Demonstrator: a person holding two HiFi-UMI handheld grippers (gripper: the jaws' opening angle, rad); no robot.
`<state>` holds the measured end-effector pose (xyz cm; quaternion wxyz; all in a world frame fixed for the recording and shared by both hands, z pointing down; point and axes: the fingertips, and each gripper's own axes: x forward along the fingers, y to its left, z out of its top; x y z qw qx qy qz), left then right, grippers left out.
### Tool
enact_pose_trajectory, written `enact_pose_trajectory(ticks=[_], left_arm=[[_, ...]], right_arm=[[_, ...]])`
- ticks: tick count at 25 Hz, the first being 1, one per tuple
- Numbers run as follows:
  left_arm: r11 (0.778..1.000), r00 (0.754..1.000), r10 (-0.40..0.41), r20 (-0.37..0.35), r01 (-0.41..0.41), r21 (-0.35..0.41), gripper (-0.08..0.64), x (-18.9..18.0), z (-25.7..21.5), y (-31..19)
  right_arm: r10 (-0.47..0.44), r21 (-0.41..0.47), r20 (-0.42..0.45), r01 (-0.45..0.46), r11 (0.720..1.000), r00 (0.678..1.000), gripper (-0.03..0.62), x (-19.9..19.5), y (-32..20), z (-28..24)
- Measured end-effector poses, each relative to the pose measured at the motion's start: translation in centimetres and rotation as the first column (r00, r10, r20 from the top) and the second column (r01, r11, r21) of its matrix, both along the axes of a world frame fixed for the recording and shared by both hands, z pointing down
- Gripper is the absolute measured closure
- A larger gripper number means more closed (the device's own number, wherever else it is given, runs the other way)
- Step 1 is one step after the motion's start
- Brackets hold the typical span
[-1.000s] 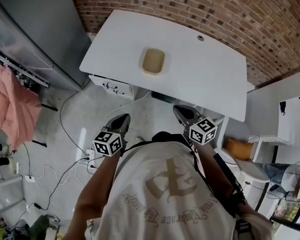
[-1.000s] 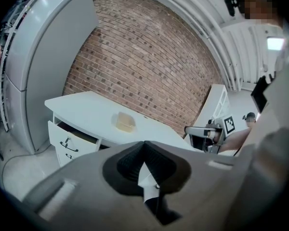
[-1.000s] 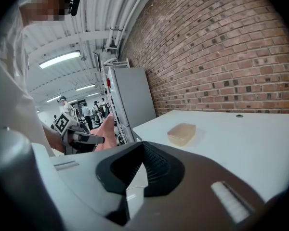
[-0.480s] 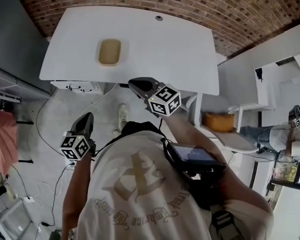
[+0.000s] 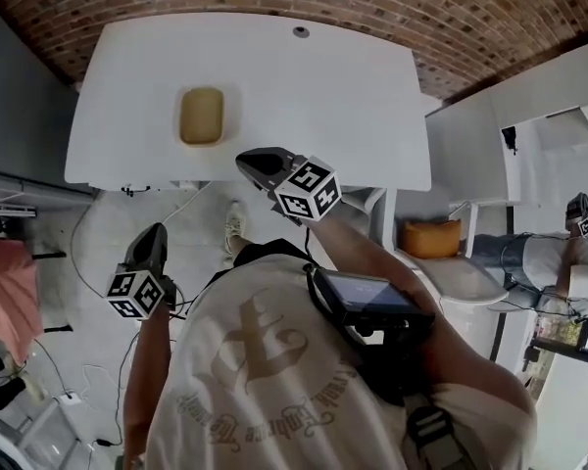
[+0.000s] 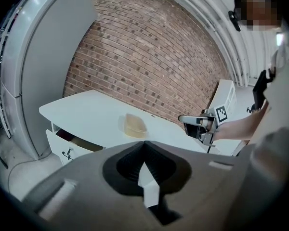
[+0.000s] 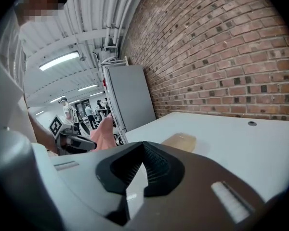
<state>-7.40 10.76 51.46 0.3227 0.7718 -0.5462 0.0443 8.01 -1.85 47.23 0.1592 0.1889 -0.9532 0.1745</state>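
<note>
Tan container (image 5: 201,116) sits far-left on white bench (image 5: 353,96). R tongs (image 5: 258,162) at near edge beside it, L tongs (image 5: 152,239) off bench over floor. Both closed, empty.

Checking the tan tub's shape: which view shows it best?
The head view: the tan tub lies whole, seen from above, on the white table. The left gripper view shows it small, side-on; the right gripper view shows only part of it.

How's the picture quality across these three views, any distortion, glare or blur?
Head view: fisheye bows the white table and brick wall; evenly lit. Left gripper view: dark corners, wall bulges. Right gripper view: strip light blows out; tan container looks soft.
</note>
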Motion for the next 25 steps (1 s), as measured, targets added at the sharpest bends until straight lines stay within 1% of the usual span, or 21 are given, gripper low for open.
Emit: enact_pose_trajectory(ticks=[6,9,12,19,23,25], left_arm=[[1.0,1.0,0.009,-0.009,-0.009,-0.025,0.557,-0.4,0.4,-5.1],[0.999,1.0,0.021,-0.001,-0.021,-0.044,0.557,-0.9,0.5,-7.4],[0.997,0.998,0.057,0.015,-0.056,-0.054,0.557,-0.6,0.4,-9.9],[0.993,0.996,0.083,0.033,-0.08,-0.086,0.557,-0.7,0.6,-13.6],[0.991,0.995,0.095,0.039,-0.091,-0.096,0.557,-1.2,0.9,-15.1],[0.989,0.994,0.103,0.045,-0.098,-0.114,0.557,-1.4,1.3,-15.6]], right_arm=[[0.017,-0.044,-0.016,-0.018,0.999,1.0,0.584,-0.1,-5.4,2.1],[0.058,-0.073,-0.003,-0.058,0.996,0.998,0.584,-0.5,-8.0,3.0],[0.101,-0.102,-0.014,-0.102,0.99,0.995,0.584,-0.4,-10.1,4.1],[0.087,-0.139,-0.103,-0.1,0.985,0.991,0.584,-1.3,-11.3,7.4],[0.087,-0.165,-0.101,-0.103,0.981,0.991,0.584,-1.7,-12.1,8.1],[0.095,-0.171,-0.099,-0.111,0.979,0.991,0.584,-1.9,-12.4,8.1]])
